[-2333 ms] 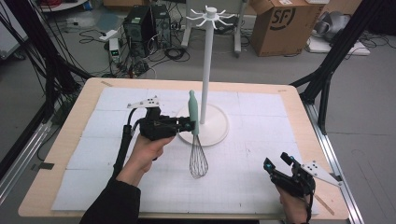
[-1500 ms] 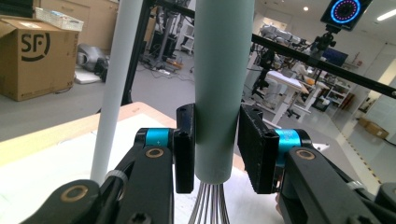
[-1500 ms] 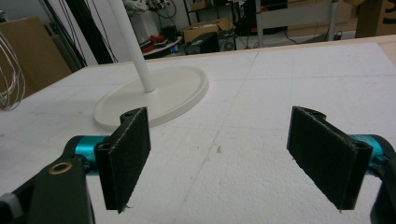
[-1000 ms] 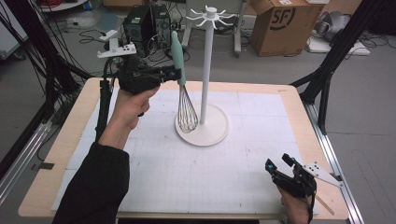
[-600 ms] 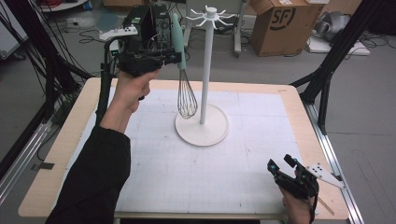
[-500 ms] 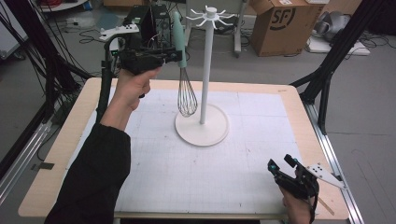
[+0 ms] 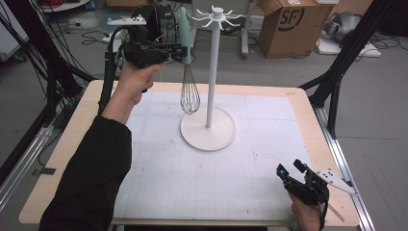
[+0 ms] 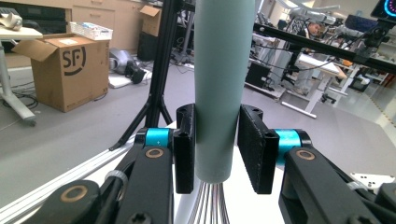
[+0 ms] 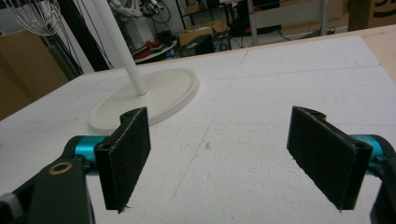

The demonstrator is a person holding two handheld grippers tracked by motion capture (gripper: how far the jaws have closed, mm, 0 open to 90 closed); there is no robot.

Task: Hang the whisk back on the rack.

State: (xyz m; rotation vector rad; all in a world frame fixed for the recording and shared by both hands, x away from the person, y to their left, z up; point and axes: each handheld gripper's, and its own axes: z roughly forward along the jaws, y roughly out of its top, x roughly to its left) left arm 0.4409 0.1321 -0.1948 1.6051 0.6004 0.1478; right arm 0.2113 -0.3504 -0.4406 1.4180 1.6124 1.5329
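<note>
change since earlier: the left gripper has carried the whisk up off the mat and over toward the top of the white stand; earlier the whisk lay on the mat beside the stand's base, then hung lower with its wires nearer the base. the right gripper has kept its place at the near right corner.
left gripper: jaws clamped on the whisk's mint-green handle, pads pressed on either side near the handle's lower end.
whisk: hangs upright in the air, handle up, wire head down, just left of the stand's pole and above the left rim of the base; not touching the mat.
handle top: reaches about level with the stand's hook crown and sits just to its left; whether it touches a hook i cannot tell.
right gripper: jaws apart, nothing between them, held low over the mat and pointing toward the stand's base.
left hand and sleeve: hand raised over the far left corner, dark sleeve lying across the left side of the table.
edges: the stand sits a little beyond mid-mat, well apart from every table edge; the right gripper is close to the near and right edges.
open room: bare mat between the base and the right gripper, and to the right of the pole; the tight spot is between the whisk and the pole.
around the table: black frame legs at the right, a cardboard box on the floor beyond.
</note>
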